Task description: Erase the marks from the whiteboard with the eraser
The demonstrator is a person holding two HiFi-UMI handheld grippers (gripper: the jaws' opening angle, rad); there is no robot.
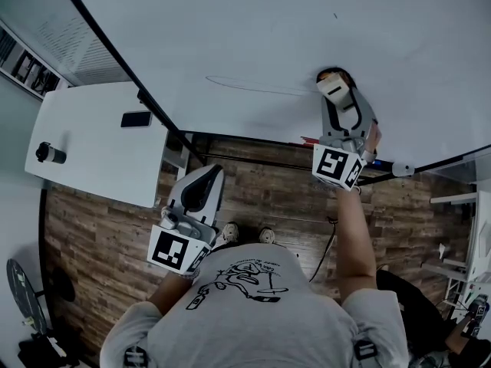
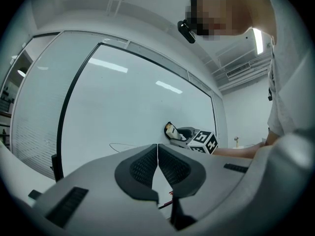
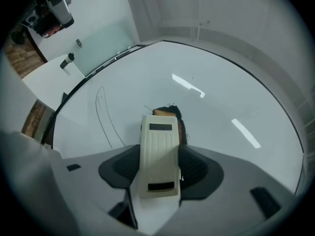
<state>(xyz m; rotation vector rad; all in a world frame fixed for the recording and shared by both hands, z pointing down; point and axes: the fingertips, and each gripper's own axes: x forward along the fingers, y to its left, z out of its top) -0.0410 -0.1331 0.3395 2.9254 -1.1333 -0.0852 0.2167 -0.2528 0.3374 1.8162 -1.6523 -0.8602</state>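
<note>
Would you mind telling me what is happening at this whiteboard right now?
A person holds a cream plastic eraser against the large white whiteboard, clamped in the right hand-held gripper. A thin drawn line beside the eraser, on its left in the head view, is not yet erased. The left hand-held gripper is shut and empty, held low, away from the board.

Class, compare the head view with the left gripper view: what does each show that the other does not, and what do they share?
Only the head view: a table bearing a phone and a cup, the wooden floor and the person's shoes. Only the left gripper view: the left gripper with its jaws shut together on nothing, and a ceiling light. Both: the whiteboard, the thin pen line on it, and the right gripper clamping the eraser against the board.
</note>
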